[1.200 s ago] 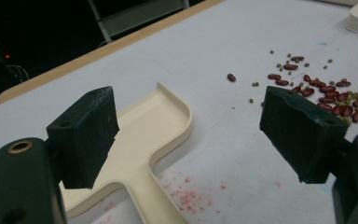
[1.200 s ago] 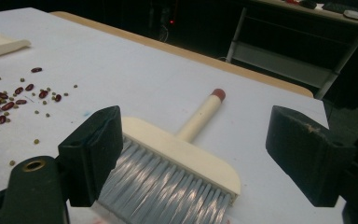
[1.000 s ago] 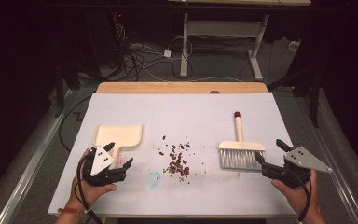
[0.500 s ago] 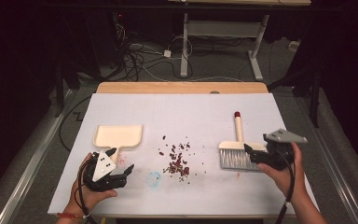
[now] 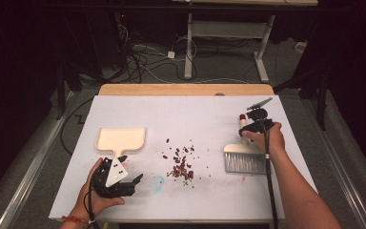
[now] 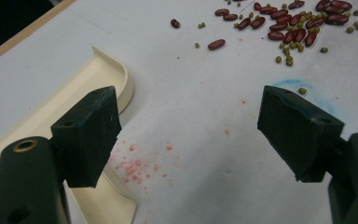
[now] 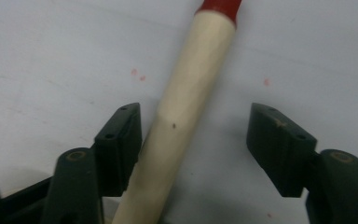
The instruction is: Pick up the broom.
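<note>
Cream wooden brush handle with a red tip [image 7: 186, 93], pointing toward the table's far edge, lies between the right gripper's [image 7: 196, 144] half-closed jaws, which have just been narrowing, ungripped.

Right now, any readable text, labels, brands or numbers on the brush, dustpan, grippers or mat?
None readable.
Brush: plain handle with a red tip, no print.
Dustpan: plain cream, no marking.
Left gripper and right gripper: no lettering on the fingers or plates.
Mat: blank, with just red specks and a blue smudge beside the beans.
</note>
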